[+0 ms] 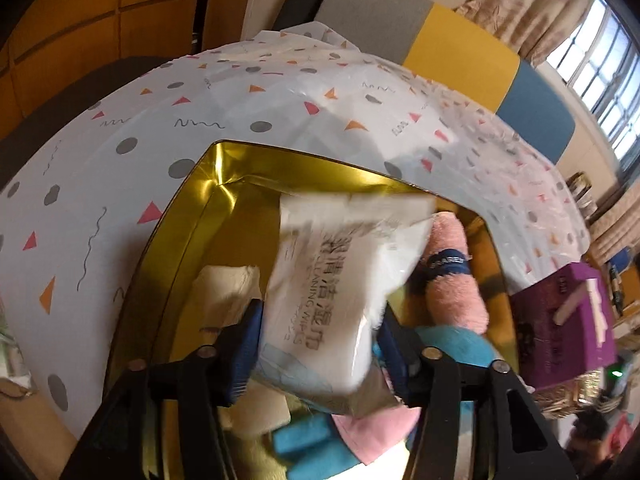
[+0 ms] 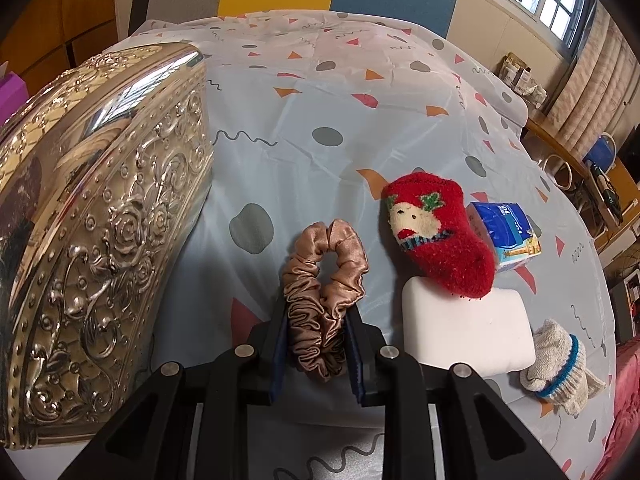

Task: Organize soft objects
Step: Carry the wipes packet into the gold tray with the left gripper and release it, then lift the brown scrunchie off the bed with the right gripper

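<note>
Closest to me on the left, my left jaws (image 1: 320, 354) are sitting about half open with a white wipes pack (image 1: 340, 292) between them. The left pad looks like it's brushing the pack's edge, but the shot is blurry, so I'm not calling it a proper squeeze. The pack is hanging over the open gold tin (image 1: 192, 208), tilted, with its far end up. Under and around it in the tin I'm seeing a cream folded cloth (image 1: 230, 290), something bright blue (image 1: 304, 438), a pink piece (image 1: 372, 436), and a rolled pink towel (image 1: 452, 276) with a dark band, lying to the right of the pack. Past the tin the patterned tablecloth (image 1: 120, 120) is covering the counter, and a purple box (image 1: 564, 320) is standing off to the right.

On the right side, my right jaws (image 2: 318, 348) are pinching down narrow on a bronze satin scrunchie (image 2: 324, 292), with its far loop sticking out past the pads over the cloth. Just to the right, a white sponge block (image 2: 468, 332) is lying flat, with the toe of a red sock (image 2: 436, 236) resting on its far edge. A knit glove (image 2: 560, 368) is sitting by the block's right side, and a blue tissue pack (image 2: 508, 232) is just behind the sock. The embossed silver lid (image 2: 100, 220) is filling the left of that view.
</note>
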`<state>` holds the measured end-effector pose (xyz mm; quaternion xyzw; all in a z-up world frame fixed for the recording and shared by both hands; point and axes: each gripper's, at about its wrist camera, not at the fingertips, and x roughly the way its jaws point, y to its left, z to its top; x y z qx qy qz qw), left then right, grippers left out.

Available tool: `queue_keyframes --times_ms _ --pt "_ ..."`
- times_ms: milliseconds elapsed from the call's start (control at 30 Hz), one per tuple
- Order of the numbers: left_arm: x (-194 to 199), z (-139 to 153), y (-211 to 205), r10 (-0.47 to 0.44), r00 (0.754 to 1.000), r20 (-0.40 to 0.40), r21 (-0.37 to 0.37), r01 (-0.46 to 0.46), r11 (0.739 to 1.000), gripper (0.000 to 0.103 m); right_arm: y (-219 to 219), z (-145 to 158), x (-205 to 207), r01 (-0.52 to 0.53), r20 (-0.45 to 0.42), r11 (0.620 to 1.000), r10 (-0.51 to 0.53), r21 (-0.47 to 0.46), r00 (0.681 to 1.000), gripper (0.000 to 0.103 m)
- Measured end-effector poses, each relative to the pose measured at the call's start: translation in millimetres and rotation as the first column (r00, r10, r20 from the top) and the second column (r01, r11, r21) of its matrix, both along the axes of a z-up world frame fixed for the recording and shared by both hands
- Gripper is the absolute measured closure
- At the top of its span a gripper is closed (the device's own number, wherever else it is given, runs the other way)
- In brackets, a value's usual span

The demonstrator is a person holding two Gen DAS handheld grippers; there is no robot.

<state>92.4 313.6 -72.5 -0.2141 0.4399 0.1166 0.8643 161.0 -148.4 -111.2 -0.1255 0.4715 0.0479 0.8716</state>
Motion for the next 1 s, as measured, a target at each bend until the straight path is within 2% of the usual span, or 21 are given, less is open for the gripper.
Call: queue_keyframes --times_ms 33,100,200,267,367,533,867,1000 --pt "2.1 -1.1 1.4 0.006 1.000 0.002 0.006 -0.006 1.000 0.040 0.2 -0.1 0.0 0.000 0.000 1.000 0.000 -0.001 1.000 0.078" --pt "4.0 -1.5 4.4 0.014 1.000 0.006 0.016 -0.014 1.000 0.025 0.5 -0.4 0.0 0.000 0.001 1.000 0.000 0.000 1.000 0.078" --pt "0.8 3.3 6.4 0.026 1.000 0.017 0.030 -0.026 0.999 0.024 0.3 -0.3 0.0 0.000 0.001 1.000 0.000 0.000 1.000 0.078" --pt "-8.3 11.1 2.4 0.026 0.999 0.036 0.066 -0.028 0.997 0.022 0.2 -0.3 0.2 0.000 0.001 1.000 0.000 0.000 1.000 0.078" --pt "-24.1 24.4 -7.1 0.025 0.997 0.069 0.138 -0.034 0.990 0.014 0.9 -0.3 0.1 0.002 0.003 1.000 -0.002 -0.003 1.000 0.078" --pt "-55.1 43.1 -21.2 0.037 0.990 0.135 0.173 -0.061 0.983 0.000 1.7 -0.1 -0.2 0.003 0.004 1.000 -0.003 -0.004 1.000 0.078" --pt "-87.4 47.2 -43.2 0.058 0.992 0.110 0.263 -0.085 0.961 0.000 2.7 1.2 -1.5 0.006 0.007 1.000 -0.006 -0.011 1.000 0.079" --pt "-97.8 48.1 -46.0 0.070 0.991 0.117 0.268 -0.099 0.958 0.000 2.0 2.0 -0.7 0.015 0.003 1.000 -0.015 0.000 1.000 0.079"
